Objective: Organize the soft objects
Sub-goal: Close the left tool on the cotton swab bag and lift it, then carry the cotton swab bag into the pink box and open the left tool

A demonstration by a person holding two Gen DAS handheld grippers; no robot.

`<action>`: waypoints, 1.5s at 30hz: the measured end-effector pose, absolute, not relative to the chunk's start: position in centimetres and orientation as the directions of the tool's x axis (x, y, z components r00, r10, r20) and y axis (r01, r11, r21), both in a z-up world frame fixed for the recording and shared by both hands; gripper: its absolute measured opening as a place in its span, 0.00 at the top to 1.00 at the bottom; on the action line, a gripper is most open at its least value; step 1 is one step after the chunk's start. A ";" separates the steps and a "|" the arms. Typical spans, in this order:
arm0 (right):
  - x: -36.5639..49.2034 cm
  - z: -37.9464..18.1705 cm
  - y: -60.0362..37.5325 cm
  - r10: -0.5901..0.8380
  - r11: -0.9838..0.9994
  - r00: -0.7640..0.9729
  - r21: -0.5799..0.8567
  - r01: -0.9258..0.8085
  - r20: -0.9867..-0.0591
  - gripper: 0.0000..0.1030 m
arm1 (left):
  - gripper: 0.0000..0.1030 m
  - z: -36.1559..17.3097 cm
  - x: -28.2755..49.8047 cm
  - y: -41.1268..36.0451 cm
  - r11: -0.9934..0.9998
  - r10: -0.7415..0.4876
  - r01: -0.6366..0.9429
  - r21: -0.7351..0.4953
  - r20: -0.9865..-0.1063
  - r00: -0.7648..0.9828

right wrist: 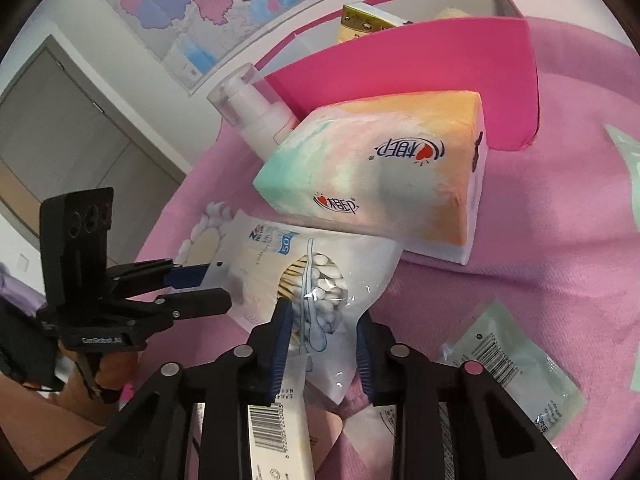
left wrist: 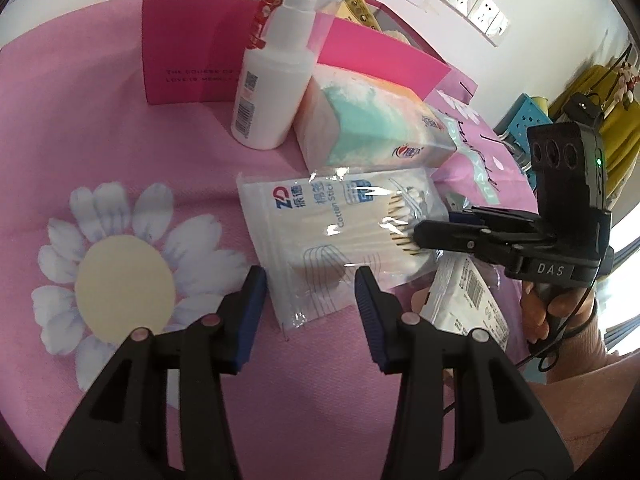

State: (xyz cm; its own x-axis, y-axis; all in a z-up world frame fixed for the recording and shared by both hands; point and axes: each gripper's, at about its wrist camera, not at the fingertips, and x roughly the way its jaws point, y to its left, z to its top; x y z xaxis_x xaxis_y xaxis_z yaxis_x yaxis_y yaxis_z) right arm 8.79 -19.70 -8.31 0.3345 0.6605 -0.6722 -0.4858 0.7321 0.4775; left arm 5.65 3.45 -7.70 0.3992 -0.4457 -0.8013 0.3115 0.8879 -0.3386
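- The worktop is covered by a pink daisy-print cloth (left wrist: 80,120), on which most of the things lie loose.
- An open pink box (left wrist: 192,60) is set at the far side; only a yellow-gold packet (left wrist: 356,10) and something pale behind it are seen inside.
- A white pump bottle (left wrist: 272,92) is stood upright just in front of the box, touching the soft tissue pack (left wrist: 368,128) beside it.
- The cotton swab bag (left wrist: 320,216) is laid in front of the tissue pack, outside the box, with one end tucked under the pack's near edge.
- The bag's near corner is straddled by the left gripper (left wrist: 310,300); whether its jaws press on the plastic cannot be told.
- The bag's other end, where the swab tips show, is pinched between the jaws of the right gripper (right wrist: 322,344), which are clenched on it.
- A flat barcoded sachet (right wrist: 508,356) is left on the cloth at the right.
- The task is judged to be at an early stage: one packet is boxed, while the swab bag, tissue pack and sachet remain to be put away.
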 end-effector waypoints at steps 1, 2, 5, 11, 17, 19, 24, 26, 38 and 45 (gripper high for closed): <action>8.7 -8.2 -19.4 0.661 0.732 0.340 0.476 -0.488 -0.668 0.76 | 0.54 -7.6 5.6 3.5 0.886 -0.450 0.309 -0.344 -0.798 0.401; 8.6 -8.0 -19.4 0.667 0.727 0.344 0.478 -0.492 -0.661 0.78 | 0.54 -7.5 5.5 3.7 0.884 -0.456 0.308 -0.352 -0.792 0.405; 8.0 -7.1 -19.3 0.662 0.731 0.369 0.454 -0.509 -0.652 0.79 | 0.54 -6.9 5.2 3.8 0.880 -0.465 0.311 -0.358 -0.781 0.418; 7.1 -5.3 -19.3 0.657 0.734 0.411 0.412 -0.539 -0.632 0.79 | 0.54 -4.6 4.7 3.5 0.877 -0.472 0.333 -0.346 -0.749 0.466; 6.8 -3.0 -19.7 0.666 0.728 0.449 0.389 -0.565 -0.596 0.79 | 0.54 -1.7 4.5 3.8 0.875 -0.477 0.361 -0.323 -0.705 0.524; 6.7 -2.0 -19.6 0.667 0.727 0.465 0.374 -0.575 -0.582 0.79 | 0.54 -0.7 4.5 3.9 0.874 -0.479 0.369 -0.317 -0.690 0.542; 6.5 0.4 -19.8 0.674 0.722 0.501 0.342 -0.602 -0.542 0.79 | 0.54 1.9 4.5 4.0 0.877 -0.473 0.389 -0.283 -0.651 0.594; 6.7 1.4 -19.7 0.678 0.720 0.514 0.331 -0.610 -0.526 0.79 | 0.54 2.9 4.8 4.1 0.879 -0.469 0.392 -0.271 -0.637 0.612; 9.0 4.9 -19.3 0.694 0.709 0.562 0.292 -0.642 -0.450 0.79 | 0.54 6.8 7.4 4.0 0.906 -0.414 0.382 -0.185 -0.584 0.699; 12.2 6.5 -18.4 0.684 0.720 0.591 0.269 -0.639 -0.428 0.79 | 0.54 7.5 11.0 4.0 0.921 -0.380 0.349 -0.171 -0.582 0.719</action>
